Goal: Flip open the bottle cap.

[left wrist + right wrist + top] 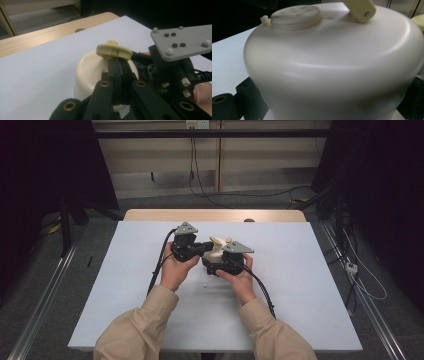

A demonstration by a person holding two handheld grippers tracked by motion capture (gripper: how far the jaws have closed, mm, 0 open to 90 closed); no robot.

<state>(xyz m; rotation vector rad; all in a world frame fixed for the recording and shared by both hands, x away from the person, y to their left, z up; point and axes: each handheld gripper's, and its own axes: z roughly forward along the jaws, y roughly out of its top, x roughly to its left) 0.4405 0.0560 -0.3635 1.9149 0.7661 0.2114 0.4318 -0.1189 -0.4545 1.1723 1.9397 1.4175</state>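
Cream plastic pot [214, 255] sat at the frame's middle, hugged by the right gripper [226, 265], while the left gripper [117, 65] pinched its yellow handle [114, 50] shut, so lifting straight and slowly seemed best.

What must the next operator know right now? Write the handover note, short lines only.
Left tongs: shut on the yellowish handle atop the cream container.
Right tongs: jaws either side of the container body; it sits between them, firm grip not certain.
Container stands mid-table on the white sheet, lid apparently still on.
Done: both tongs placed.
Left: probably work the handle while steadying the body.
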